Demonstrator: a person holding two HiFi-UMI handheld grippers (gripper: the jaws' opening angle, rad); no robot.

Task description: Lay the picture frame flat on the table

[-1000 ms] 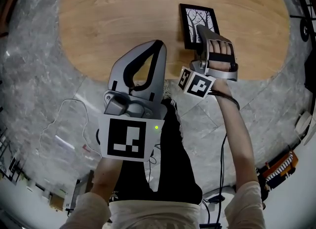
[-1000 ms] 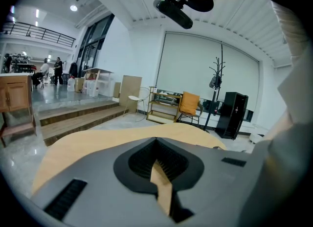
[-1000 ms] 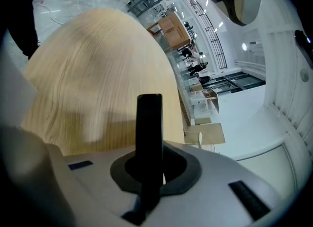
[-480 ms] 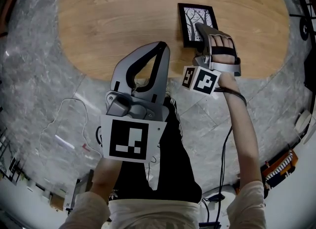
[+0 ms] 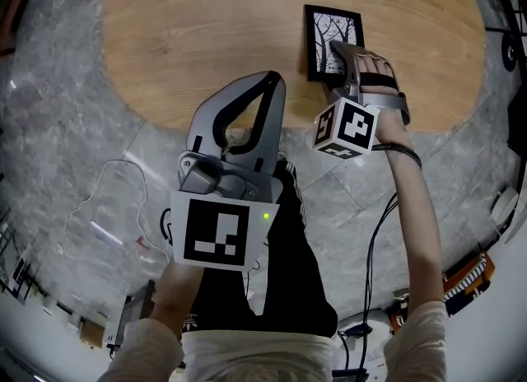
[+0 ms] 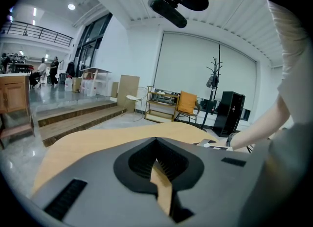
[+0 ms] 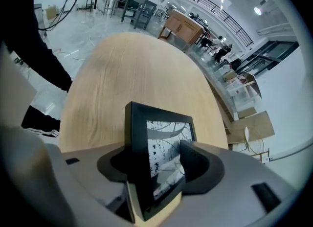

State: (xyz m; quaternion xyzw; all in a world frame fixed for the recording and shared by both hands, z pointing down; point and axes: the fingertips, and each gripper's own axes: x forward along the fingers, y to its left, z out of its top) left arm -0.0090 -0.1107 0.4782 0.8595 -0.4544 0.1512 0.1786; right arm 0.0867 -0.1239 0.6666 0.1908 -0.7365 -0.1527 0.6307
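The black picture frame [image 5: 333, 36], holding a black-and-white tree print, rests face up on the oval wooden table [image 5: 206, 34] at its right side. My right gripper [image 5: 338, 48] reaches over the frame's near edge. In the right gripper view the frame [image 7: 161, 147] sits between the jaws, which are opening; the right pad stands just off the glass. My left gripper [image 5: 267, 81] hovers over the table's near edge with its tips together and nothing in them. The left gripper view shows only its own jaws [image 6: 157, 145] and the tabletop [image 6: 88, 140].
Grey stone floor [image 5: 74, 142] surrounds the table, with a white cable [image 5: 107, 183] lying on it at the left. The person's legs in black trousers [image 5: 280, 265] stand close to the table's near edge. A chair and shelves [image 6: 186, 104] lie far beyond the table.
The right gripper and the frame have shifted slightly right and farther onto the table, and the gripper's marker cube has turned. The left gripper has edged a little toward the table.
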